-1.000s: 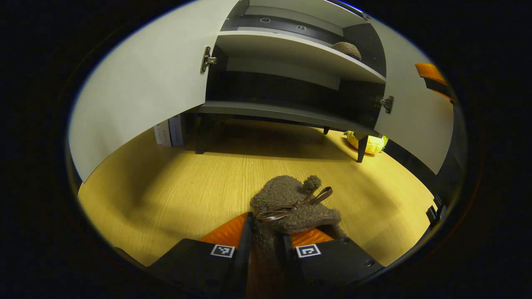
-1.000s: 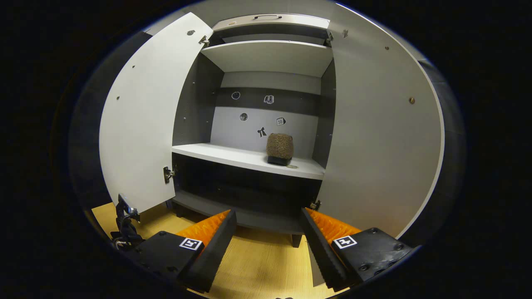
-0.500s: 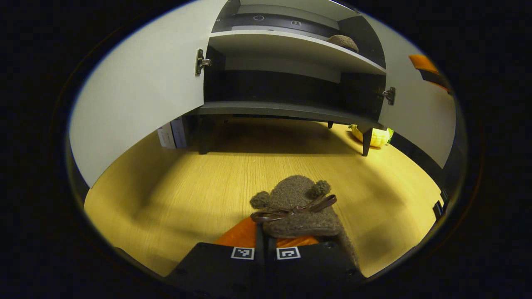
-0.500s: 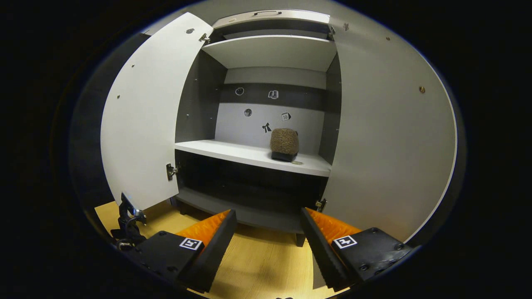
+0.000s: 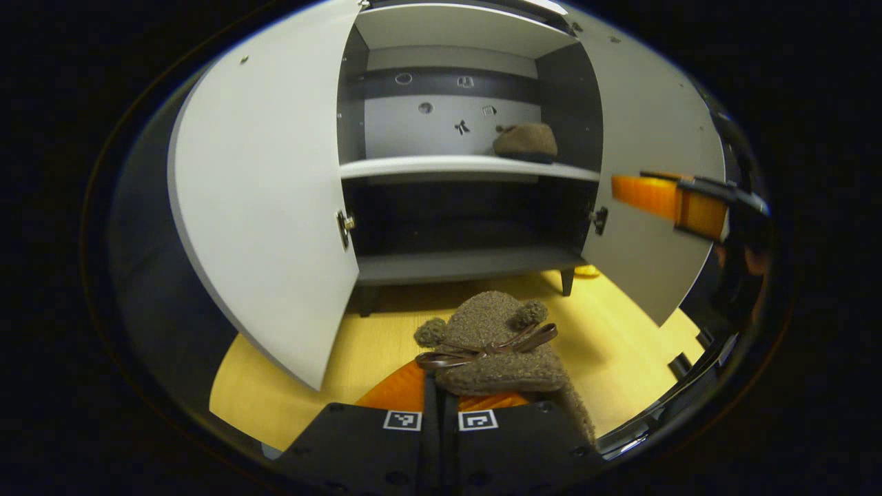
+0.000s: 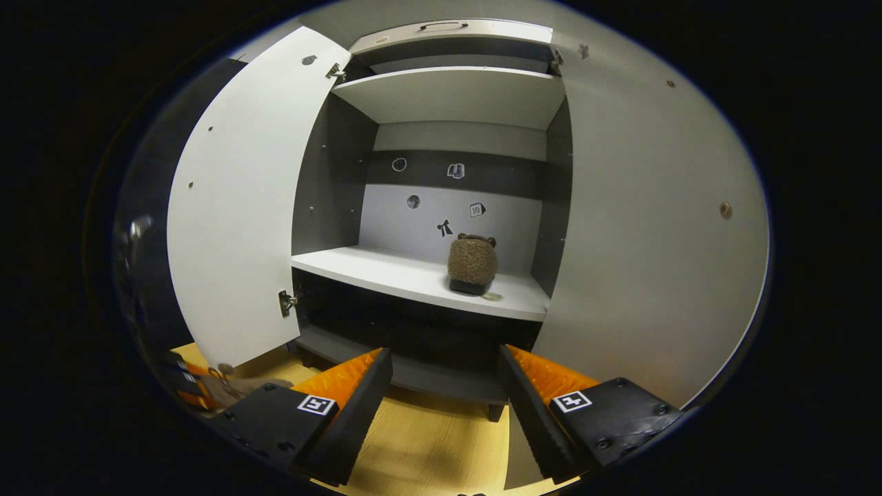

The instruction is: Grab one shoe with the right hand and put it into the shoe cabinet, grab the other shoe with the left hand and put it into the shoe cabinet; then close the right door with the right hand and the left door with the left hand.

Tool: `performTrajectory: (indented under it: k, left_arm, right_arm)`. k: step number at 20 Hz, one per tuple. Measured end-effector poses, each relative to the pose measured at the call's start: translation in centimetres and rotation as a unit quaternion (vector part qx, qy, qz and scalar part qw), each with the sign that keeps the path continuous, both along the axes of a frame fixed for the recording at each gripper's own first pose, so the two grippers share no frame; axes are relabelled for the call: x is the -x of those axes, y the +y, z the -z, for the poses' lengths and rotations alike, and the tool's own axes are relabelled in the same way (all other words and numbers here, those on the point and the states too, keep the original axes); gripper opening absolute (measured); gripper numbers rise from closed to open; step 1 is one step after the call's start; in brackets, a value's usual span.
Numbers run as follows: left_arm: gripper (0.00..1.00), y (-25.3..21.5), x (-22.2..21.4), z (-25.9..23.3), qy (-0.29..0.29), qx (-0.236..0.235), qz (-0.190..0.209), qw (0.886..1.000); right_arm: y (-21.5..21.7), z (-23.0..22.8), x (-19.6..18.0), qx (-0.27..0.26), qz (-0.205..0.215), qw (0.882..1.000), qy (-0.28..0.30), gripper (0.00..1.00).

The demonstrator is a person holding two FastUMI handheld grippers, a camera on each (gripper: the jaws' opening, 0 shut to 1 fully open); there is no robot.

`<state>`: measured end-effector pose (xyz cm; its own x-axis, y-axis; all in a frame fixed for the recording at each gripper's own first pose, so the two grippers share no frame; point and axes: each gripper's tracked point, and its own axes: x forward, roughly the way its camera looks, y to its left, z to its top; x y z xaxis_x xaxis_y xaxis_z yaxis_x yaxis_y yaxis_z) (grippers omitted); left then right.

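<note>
Since a second ago the left gripper (image 5: 441,396), clamped on the fuzzy slipper (image 5: 493,344), had lifted toward the open shoe cabinet (image 5: 468,165), while the right gripper (image 6: 444,406) hung wide open.

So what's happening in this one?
A person is putting a pair of fuzzy brown shoes into an open shoe cabinet. One shoe already sits on the middle shelf, toward its right side. The left claw is shut on the second shoe, held above the wooden floor in front of the cabinet. The right claw is open and empty, facing the shelves. Both doors stand open.
</note>
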<state>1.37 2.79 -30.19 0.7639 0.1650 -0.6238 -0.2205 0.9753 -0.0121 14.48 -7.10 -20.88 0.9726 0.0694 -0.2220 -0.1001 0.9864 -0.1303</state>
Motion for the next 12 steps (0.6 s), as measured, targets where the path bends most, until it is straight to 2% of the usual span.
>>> performTrajectory:
  k: [4,6,9,12]
  left_arm:
    - [0.05,1.9,-2.7,-8.5,-0.015,-0.001,-0.024,1.000]
    - [0.05,3.5,-5.3,-12.1,-0.030,-0.017,-0.029,0.999]
    - [0.05,5.9,-9.4,-15.1,-0.043,-0.041,-0.041,0.997]
    - [0.05,7.2,-14.5,-16.6,-0.052,-0.035,-0.034,0.997]
  right_arm:
    - [1.8,-1.6,-0.8,-0.025,-0.038,0.999,0.004,0.99]
    - [2.4,-2.0,-1.0,-0.028,-0.058,0.998,0.008,0.99]
    - [3.6,-2.7,-1.0,-0.051,-0.086,0.995,0.011,0.98]
    - [4.6,-2.8,-1.0,-0.061,-0.113,0.992,0.018,0.98]
